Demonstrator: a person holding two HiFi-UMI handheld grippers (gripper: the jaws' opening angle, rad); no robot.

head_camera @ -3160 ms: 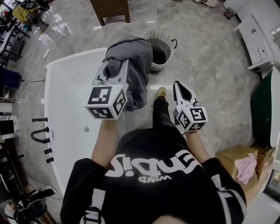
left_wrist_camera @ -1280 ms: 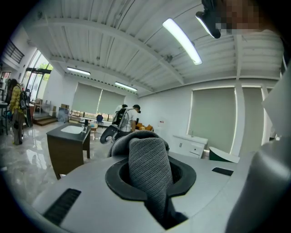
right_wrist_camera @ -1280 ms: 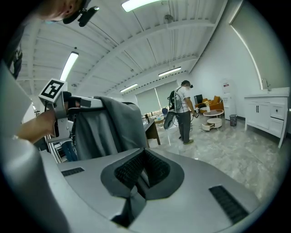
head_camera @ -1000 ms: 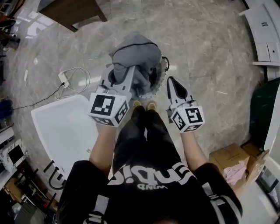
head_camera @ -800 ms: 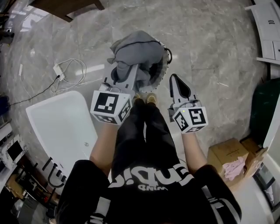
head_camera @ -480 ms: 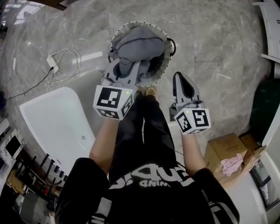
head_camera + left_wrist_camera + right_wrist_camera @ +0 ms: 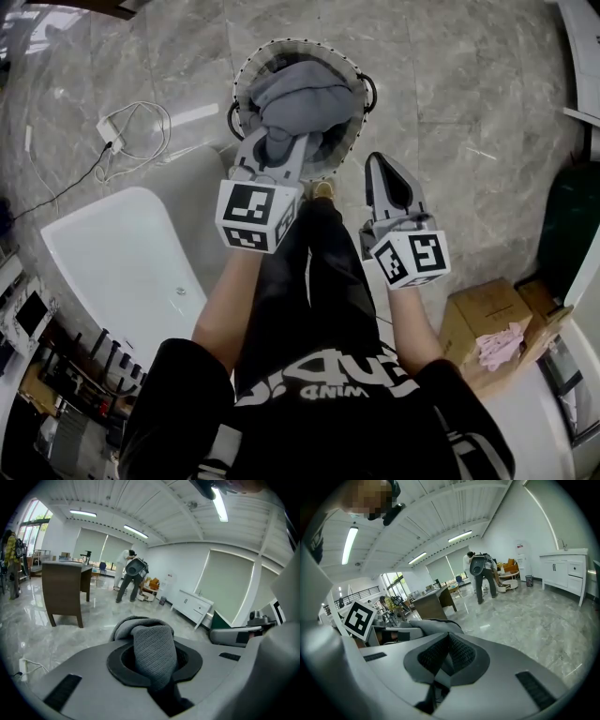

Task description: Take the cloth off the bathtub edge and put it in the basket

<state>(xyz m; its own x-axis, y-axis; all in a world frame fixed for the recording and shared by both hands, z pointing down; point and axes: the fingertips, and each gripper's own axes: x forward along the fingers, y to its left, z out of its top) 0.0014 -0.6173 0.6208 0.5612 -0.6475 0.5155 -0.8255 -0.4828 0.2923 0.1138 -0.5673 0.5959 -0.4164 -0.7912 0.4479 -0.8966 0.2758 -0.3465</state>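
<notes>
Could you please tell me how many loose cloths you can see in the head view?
2: a grey cloth, clamped in the left gripper, over the basket; a pink cloth in the cardboard box at lower right. More may lie hidden in the basket.

A white cable and plug (image 7: pixel 106 130) lie looped on the grey marble floor (image 7: pixel 450 84). Off to one side, an open cardboard box (image 7: pixel 487 314) holds a pink rag (image 7: pixel 499 345). Across the room stand a brown desk (image 7: pixel 63 590) and a white cabinet (image 7: pixel 192 607), with a person (image 7: pixel 129 581) bent over farther back.
</notes>
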